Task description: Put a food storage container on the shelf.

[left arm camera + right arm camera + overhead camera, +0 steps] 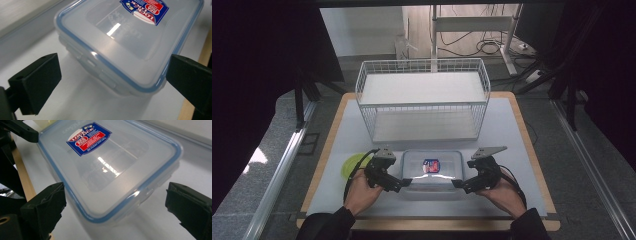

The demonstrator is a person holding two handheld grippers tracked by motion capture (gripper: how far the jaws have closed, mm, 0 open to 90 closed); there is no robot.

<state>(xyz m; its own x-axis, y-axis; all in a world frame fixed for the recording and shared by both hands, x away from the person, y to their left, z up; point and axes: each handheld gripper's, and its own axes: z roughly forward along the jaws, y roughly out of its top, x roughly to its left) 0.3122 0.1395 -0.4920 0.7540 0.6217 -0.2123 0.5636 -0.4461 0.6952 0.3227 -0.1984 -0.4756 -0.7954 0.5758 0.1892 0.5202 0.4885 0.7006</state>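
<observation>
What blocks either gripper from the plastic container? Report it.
Nothing visible. The left gripper and right gripper flank the plastic container with open jaws, one at each end.

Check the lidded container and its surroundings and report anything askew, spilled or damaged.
Nothing stands out. The container sits flat on the table, its lid seated evenly, with no spill or crack visible.

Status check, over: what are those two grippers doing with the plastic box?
Left gripper open, right gripper open, one at each end of the box. Lidded plastic box flat on table, not gripped. Wire basket behind, green disc left; nothing between.
</observation>
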